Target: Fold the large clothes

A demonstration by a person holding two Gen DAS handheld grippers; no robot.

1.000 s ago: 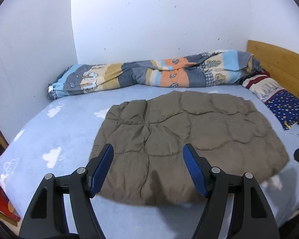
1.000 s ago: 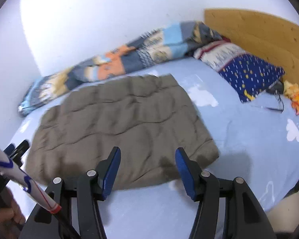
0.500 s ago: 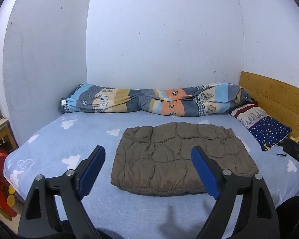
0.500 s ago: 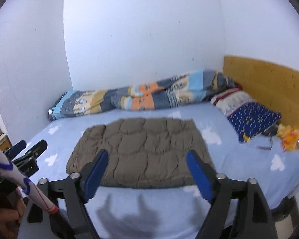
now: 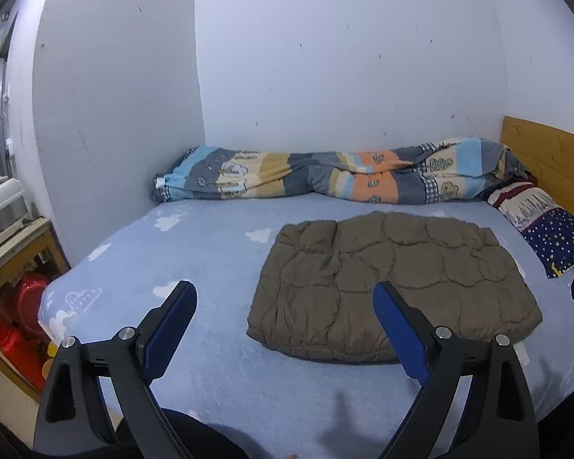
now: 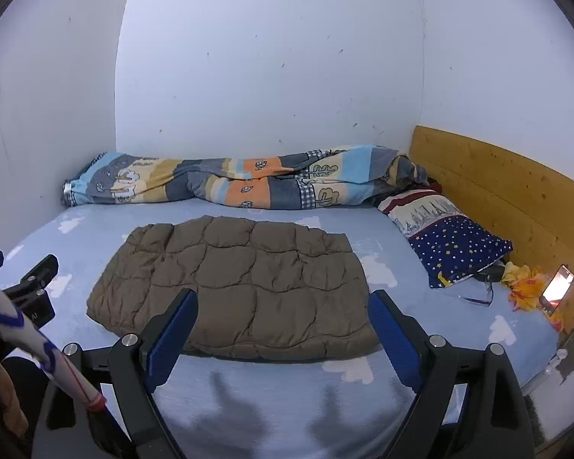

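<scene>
The brown quilted garment [image 5: 394, 287] lies flat as a compact rectangle on the blue cloud-print bed [image 5: 210, 267], nearer the pillow [image 5: 555, 237] side than the foot, with the striped duvet [image 5: 344, 176] rolled along the wall behind it. It looks fully folded — though from this low angle I cannot tell how many layers are stacked or whether the far edge is square. If that is so, the step in hand is simply a clean retreat: lift both tools clear without snagging the near hem, and if a further fold is wanted, pinch both near corners together so the padding does not slide. The left tool [image 5: 285, 329] has just been opening; its blue pads stand wide apart over the bed, holding and touching nothing. The right tool [image 6: 283, 329] likewise has just been opening — it frames the garment's near edge in its view, yet hangs clear of it, empty.
</scene>
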